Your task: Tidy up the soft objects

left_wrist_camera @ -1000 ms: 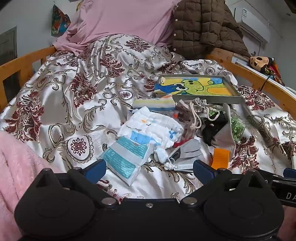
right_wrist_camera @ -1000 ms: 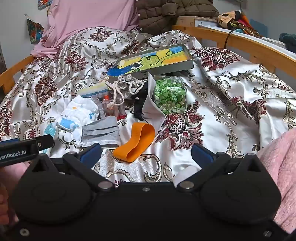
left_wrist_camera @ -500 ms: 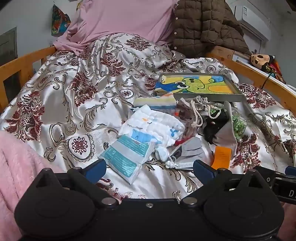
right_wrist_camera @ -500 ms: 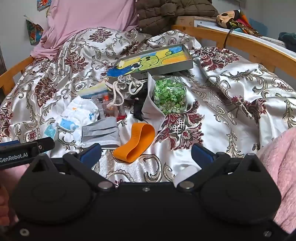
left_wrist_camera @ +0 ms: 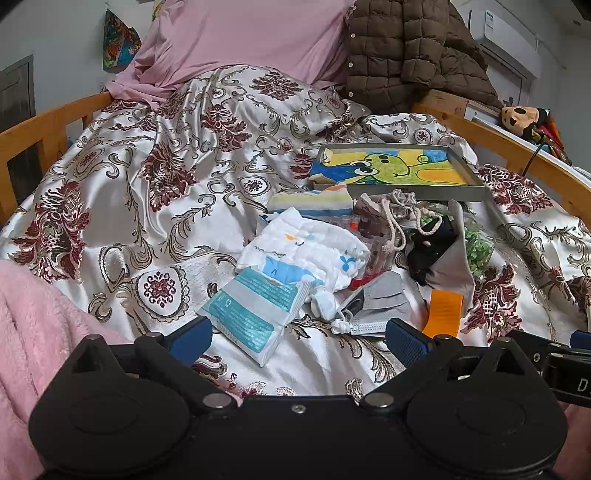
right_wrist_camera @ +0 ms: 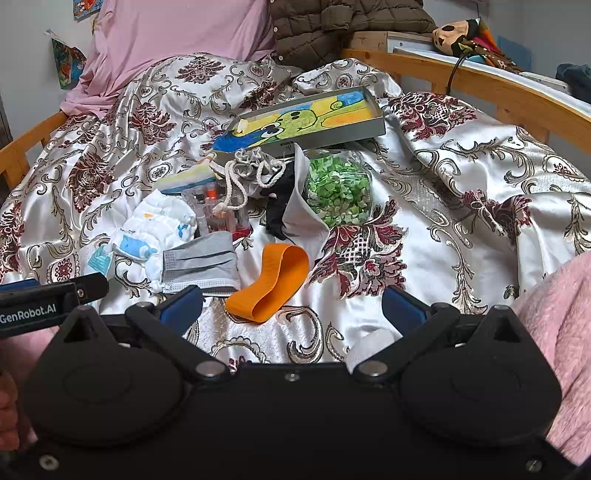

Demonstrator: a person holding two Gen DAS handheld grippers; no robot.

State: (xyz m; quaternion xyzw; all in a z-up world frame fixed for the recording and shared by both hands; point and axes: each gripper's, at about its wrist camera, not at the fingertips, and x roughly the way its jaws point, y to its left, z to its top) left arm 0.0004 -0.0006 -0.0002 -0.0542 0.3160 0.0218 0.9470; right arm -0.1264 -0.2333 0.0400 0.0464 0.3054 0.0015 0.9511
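A heap of soft things lies mid-bed: a white printed cloth (left_wrist_camera: 306,247) (right_wrist_camera: 162,221), a teal wipes packet (left_wrist_camera: 255,310), a grey face mask (left_wrist_camera: 384,306) (right_wrist_camera: 201,264), an orange elastic band (left_wrist_camera: 443,310) (right_wrist_camera: 273,282), a striped folded cloth (left_wrist_camera: 310,201), a drawstring pouch (right_wrist_camera: 255,168) and a black-and-grey garment (right_wrist_camera: 295,206). My left gripper (left_wrist_camera: 299,338) is open just short of the wipes packet, holding nothing. My right gripper (right_wrist_camera: 291,304) is open too, with the orange band lying between its fingertips on the bedspread.
A shallow grey tray (left_wrist_camera: 465,164) (right_wrist_camera: 373,122) with a cartoon picture sits behind the heap. A jar of green bits (right_wrist_camera: 338,190) and a clear case of small tubes (right_wrist_camera: 221,210) lie among the cloths. Wooden bed rails (left_wrist_camera: 517,147) run along both sides; a pink pillow (left_wrist_camera: 251,33) and brown jacket (left_wrist_camera: 406,48) are at the head.
The left gripper has crept slightly forward and left toward the heap. The right view is nearly unchanged. Both grippers stay open.
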